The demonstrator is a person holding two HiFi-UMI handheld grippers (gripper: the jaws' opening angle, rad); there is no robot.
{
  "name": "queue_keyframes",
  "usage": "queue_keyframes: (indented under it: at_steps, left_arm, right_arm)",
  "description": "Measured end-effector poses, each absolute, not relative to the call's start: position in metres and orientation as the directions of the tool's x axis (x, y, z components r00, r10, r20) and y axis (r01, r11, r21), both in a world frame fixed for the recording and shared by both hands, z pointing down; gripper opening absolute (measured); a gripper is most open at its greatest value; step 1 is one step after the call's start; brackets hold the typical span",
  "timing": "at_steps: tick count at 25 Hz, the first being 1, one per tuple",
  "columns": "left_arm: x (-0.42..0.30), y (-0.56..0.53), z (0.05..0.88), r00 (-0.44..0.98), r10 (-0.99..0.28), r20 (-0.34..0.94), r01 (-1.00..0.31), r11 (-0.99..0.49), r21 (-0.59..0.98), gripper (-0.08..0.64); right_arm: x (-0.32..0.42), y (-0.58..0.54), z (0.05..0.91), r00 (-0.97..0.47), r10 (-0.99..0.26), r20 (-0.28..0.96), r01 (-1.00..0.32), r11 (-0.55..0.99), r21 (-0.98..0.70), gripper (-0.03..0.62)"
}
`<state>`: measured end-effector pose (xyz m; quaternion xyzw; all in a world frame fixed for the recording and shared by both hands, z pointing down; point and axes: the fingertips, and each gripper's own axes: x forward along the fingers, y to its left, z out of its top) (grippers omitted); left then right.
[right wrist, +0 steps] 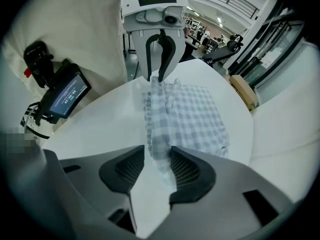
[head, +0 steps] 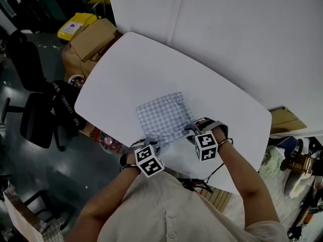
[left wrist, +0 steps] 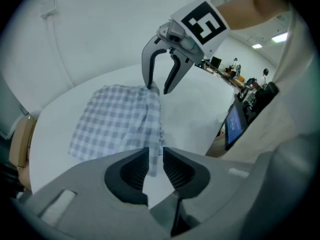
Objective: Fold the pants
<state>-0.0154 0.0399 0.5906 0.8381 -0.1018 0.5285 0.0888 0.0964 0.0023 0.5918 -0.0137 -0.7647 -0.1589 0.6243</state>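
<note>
Pants edge lying loose between jaws of both grippers: left gripper slightly parted, right gripper wider apart, neither pinching it.

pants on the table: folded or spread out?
Folded. The checked pants lie as one compact square on the white table, with no separate legs showing. Both gripper views show a layered, doubled-over near edge.

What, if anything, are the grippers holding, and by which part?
Nothing is clamped: left gripper and right gripper stand open, each with a near corner of the pants between its jaws.
</note>
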Motion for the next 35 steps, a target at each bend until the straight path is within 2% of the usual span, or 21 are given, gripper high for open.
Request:
queue_keyframes:
  at_steps: [5,10,14,18,23,28,31,35]
  left_arm:
    - [-0.021,0.065,0.563,0.433,-0.015,0.901,-0.229,-0.969,0.093,0.075]
    - [-0.023,0.017,0.557,0.390,-0.078,0.917,-0.352,-0.933,0.070,0.074]
    - [-0.029,0.006,0.579,0.337,-0.100,0.936,-0.416,-0.908,0.052,0.074]
    - [-0.030,0.025,0.603,0.334,-0.076,0.939,-0.380,-0.923,0.060,0.074]
    - [-0.026,0.039,0.629,0.304,-0.081,0.949,-0.375,-0.926,0.041,0.074]
    - [-0.021,0.055,0.635,0.340,-0.014,0.940,-0.357,-0.927,0.116,0.049]
    - [-0.020,0.065,0.623,0.391,0.018,0.920,-0.365,-0.915,0.174,0.043]
    - [-0.018,0.064,0.596,0.455,-0.044,0.889,-0.352,-0.926,0.135,0.043]
  right_arm:
    - [0.100,0.017,0.569,-0.229,-0.124,0.965,0.197,0.966,0.171,0.175]
    - [0.077,-0.017,0.537,-0.322,-0.155,0.934,0.043,0.983,0.178,0.142]
    - [0.070,-0.018,0.551,-0.281,-0.122,0.952,0.076,0.986,0.149,0.125]
    - [0.083,-0.006,0.583,-0.181,-0.067,0.981,0.131,0.987,0.092,0.091]
    - [0.088,0.021,0.607,-0.139,-0.021,0.990,0.171,0.984,0.045,0.072]
    - [0.089,0.025,0.611,-0.147,-0.018,0.989,0.162,0.986,0.042,0.074]
    - [0.089,0.018,0.593,-0.206,-0.020,0.978,0.094,0.995,0.040,0.072]
    - [0.069,-0.027,0.549,-0.303,-0.077,0.950,0.009,0.996,0.084,0.075]
